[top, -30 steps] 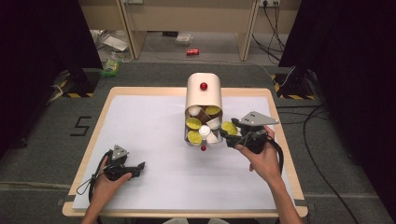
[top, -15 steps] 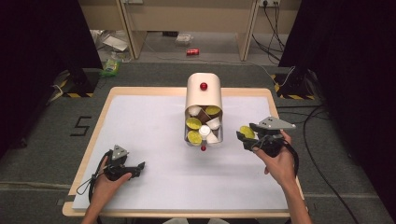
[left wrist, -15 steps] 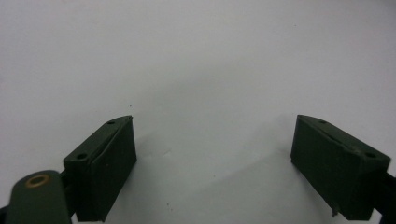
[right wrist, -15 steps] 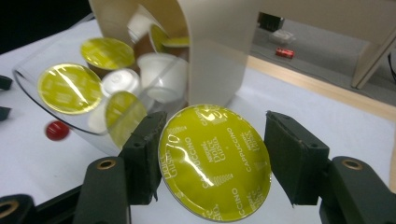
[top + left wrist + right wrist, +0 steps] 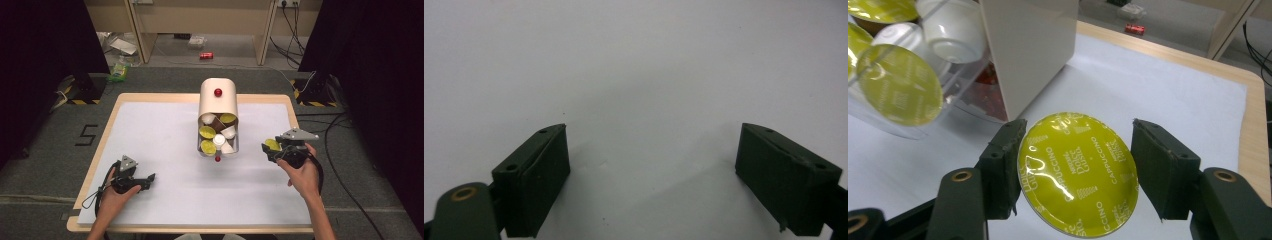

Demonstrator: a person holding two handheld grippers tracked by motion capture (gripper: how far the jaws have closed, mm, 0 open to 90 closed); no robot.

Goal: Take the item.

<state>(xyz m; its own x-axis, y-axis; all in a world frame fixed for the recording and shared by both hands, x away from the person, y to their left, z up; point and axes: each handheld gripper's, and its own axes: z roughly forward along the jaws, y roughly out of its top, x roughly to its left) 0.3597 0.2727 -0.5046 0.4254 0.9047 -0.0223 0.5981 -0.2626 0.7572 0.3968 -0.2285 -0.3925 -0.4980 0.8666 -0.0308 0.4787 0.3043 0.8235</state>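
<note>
A cream-coloured capsule dispenser (image 5: 218,100) lies in the middle of the white table, its clear drawer (image 5: 218,140) pulled out and holding several yellow-lidded and white capsules. My right gripper (image 5: 270,148) hovers to the right of the drawer, shut on a yellow-lidded coffee capsule (image 5: 1078,172) whose foil lid faces the camera in the right gripper view. The dispenser's side (image 5: 1030,45) and drawer (image 5: 903,75) stand up and to the left in that view. My left gripper (image 5: 150,177) rests low at the front left of the table, open, with bare white tabletop between its jaws (image 5: 654,165).
The white mat (image 5: 165,125) covers a wooden table whose right edge (image 5: 296,120) is close beside my right hand. A small red ball (image 5: 217,159) lies just in front of the drawer. Cables and a red can (image 5: 206,55) lie on the floor beyond.
My right gripper has carried the yellow capsule away from the drawer, to the right and downward. The left hand has stayed put.
</note>
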